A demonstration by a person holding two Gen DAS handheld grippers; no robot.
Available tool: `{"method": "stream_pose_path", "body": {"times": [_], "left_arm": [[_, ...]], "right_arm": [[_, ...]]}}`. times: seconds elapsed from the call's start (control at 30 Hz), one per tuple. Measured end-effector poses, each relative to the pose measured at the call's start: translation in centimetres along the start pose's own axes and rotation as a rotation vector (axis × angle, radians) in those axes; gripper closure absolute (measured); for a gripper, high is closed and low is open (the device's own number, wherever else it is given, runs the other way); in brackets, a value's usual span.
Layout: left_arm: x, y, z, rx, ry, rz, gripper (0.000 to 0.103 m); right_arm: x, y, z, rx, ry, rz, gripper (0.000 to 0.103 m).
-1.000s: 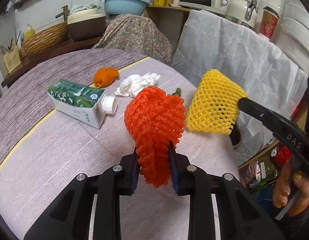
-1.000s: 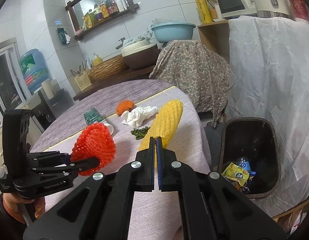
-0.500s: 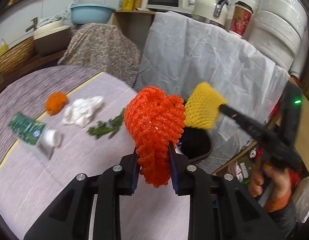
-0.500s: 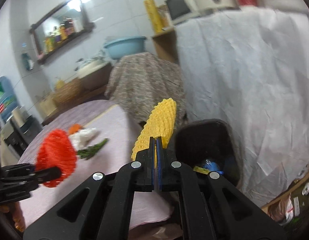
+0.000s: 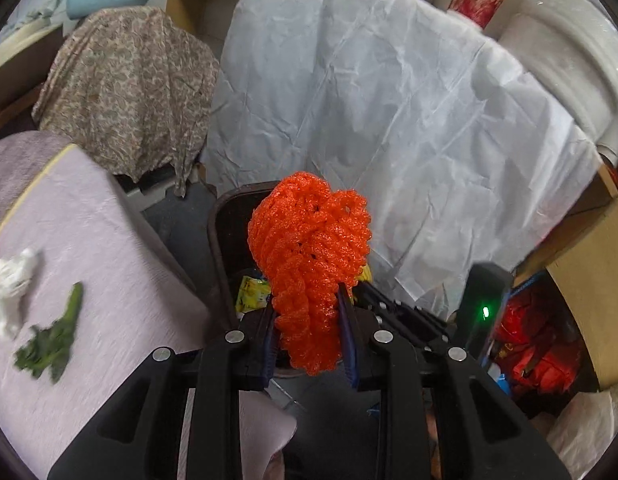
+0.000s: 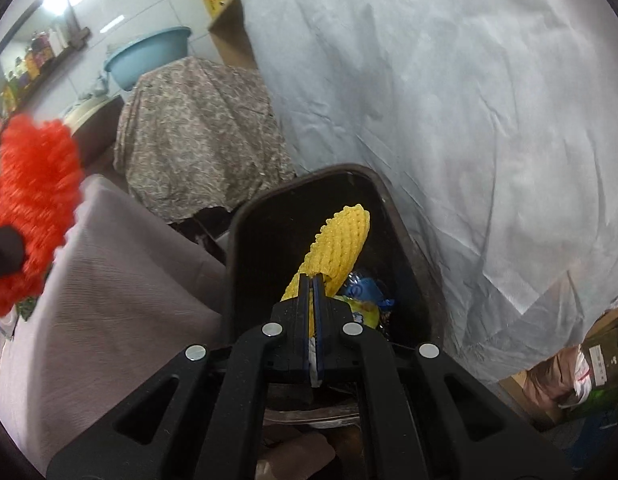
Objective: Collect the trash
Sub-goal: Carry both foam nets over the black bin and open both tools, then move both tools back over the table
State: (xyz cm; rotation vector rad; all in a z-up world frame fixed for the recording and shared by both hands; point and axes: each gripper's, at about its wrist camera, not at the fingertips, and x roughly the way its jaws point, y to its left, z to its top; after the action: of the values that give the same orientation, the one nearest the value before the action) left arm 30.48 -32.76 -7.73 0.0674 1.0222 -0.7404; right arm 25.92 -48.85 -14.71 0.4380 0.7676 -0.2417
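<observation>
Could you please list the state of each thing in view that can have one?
left gripper: shut on the orange foam net.
orange foam net: crumpled, held over the bin.
right gripper: shut on the yellow foam net.
yellow foam net: held over the open bin.
trash bin: open, partly filled with wrappers.
green scrap: lying on the table.

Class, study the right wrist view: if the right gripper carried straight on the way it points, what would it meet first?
Most likely the trash already inside the black bin: the right gripper, holding the yellow foam net, points into its mouth. Depth is uncertain.
</observation>
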Motion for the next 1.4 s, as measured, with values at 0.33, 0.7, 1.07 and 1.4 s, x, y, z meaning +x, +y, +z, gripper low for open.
{"method": "stream_pose_path", "body": {"times": [0.33, 0.7, 1.07, 1.4], "left_arm": [[4.2, -0.1, 2.0, -0.02, 0.018, 0.002, 0.032], [-1.4, 2.0, 1.1, -0.077, -0.081, -0.018, 0.014], [-8.6, 5.0, -1.6, -0.071, -0.167, 0.021, 0.011], [-14.8, 7.3, -5.2, -0.026, -0.23, 0.109, 0.009]], "right_arm": [[2.0, -2.8, -1.6, 0.022, 0.047, -0.051, 0.045], [-0.6, -1.1, -2.3, 0.004, 0.015, -0.025, 0.026], [-4.9, 5.6, -1.7, -0.077, 0.002, 0.095, 0.025], [-9.5, 12.3, -1.0, -0.182, -0.037, 0.227, 0.025]]}}
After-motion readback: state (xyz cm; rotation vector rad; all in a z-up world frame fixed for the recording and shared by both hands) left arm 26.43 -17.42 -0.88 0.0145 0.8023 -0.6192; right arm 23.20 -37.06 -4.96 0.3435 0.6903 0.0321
